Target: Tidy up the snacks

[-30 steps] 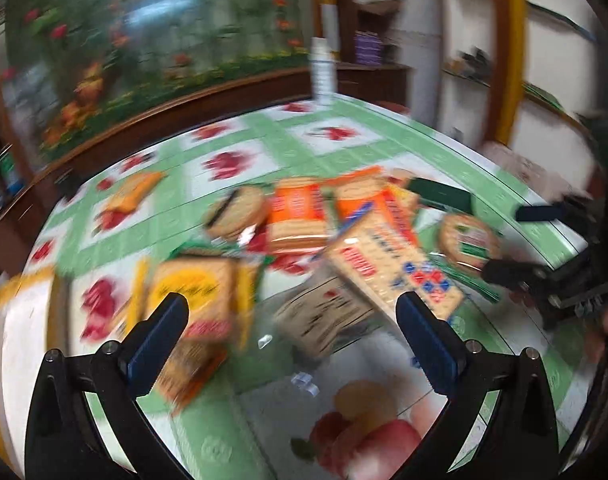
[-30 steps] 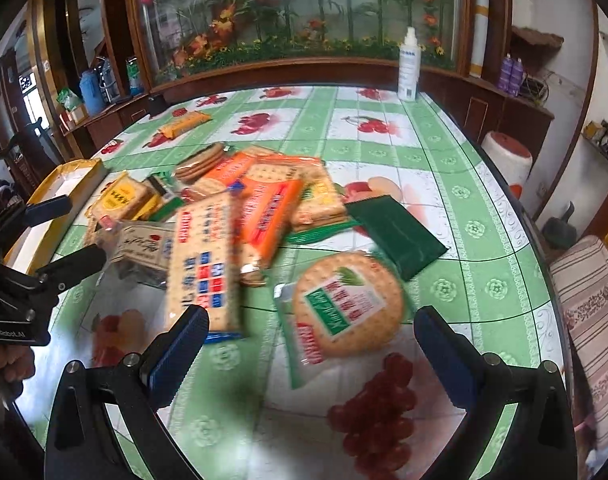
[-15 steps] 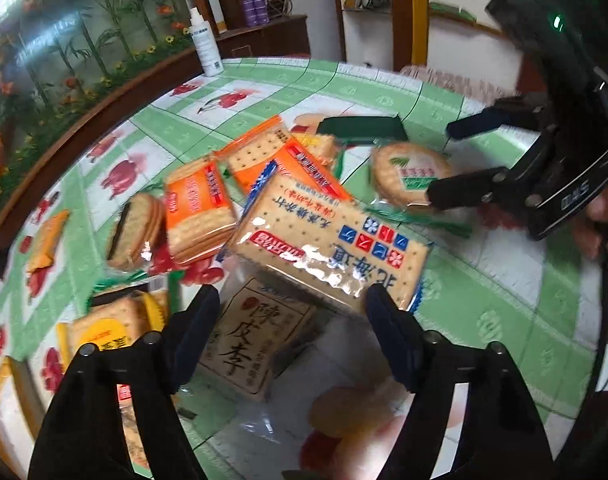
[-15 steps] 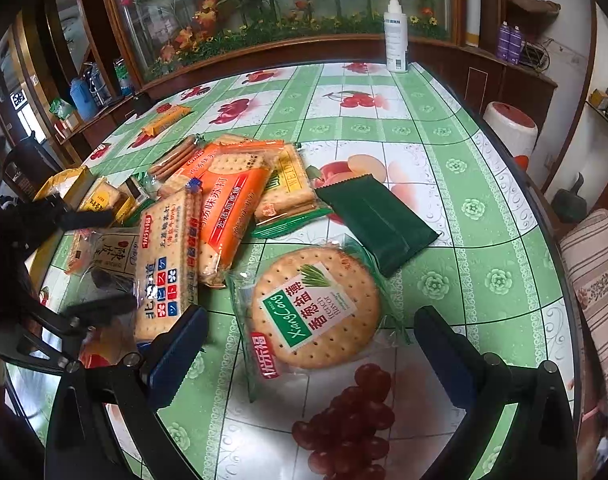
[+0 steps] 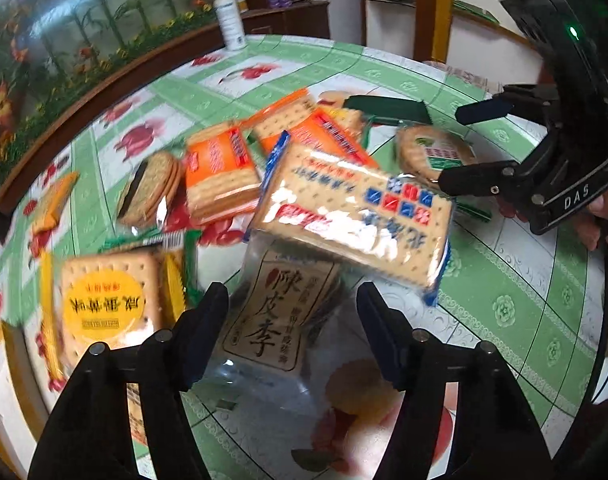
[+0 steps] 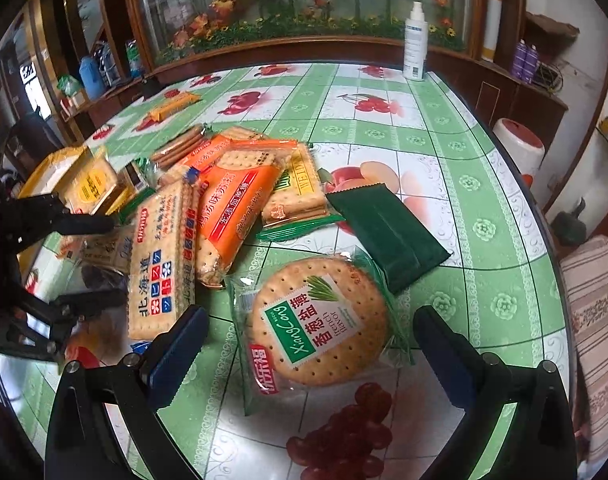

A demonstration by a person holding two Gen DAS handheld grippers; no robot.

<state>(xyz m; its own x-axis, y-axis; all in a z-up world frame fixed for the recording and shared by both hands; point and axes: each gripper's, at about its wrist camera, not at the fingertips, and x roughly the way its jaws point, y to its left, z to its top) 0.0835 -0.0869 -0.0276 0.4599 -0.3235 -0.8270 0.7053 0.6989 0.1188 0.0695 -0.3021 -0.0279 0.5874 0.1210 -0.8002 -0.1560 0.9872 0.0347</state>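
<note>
A heap of snack packets lies on the green fruit-print table. My left gripper points down at a clear plum packet with a brown label. Its jaws are closing with that packet between them, and the pads stand just off its sides. A long cracker pack with blue and red squares leans over the plum packet's far end. My right gripper hangs open over a round scallion cracker packet. From the right wrist view, the left gripper sits at the left edge.
Orange cracker packs, a dark green packet and a yellow cracker pack crowd the middle. A yellow-rimmed tray stands at the left edge. A white spray bottle stands at the far side. The table's right edge curves close by.
My left gripper's jaws have narrowed from wide open and it has sunk and rolled toward the plum packet. The right gripper has edged closer to the round cracker packet.
</note>
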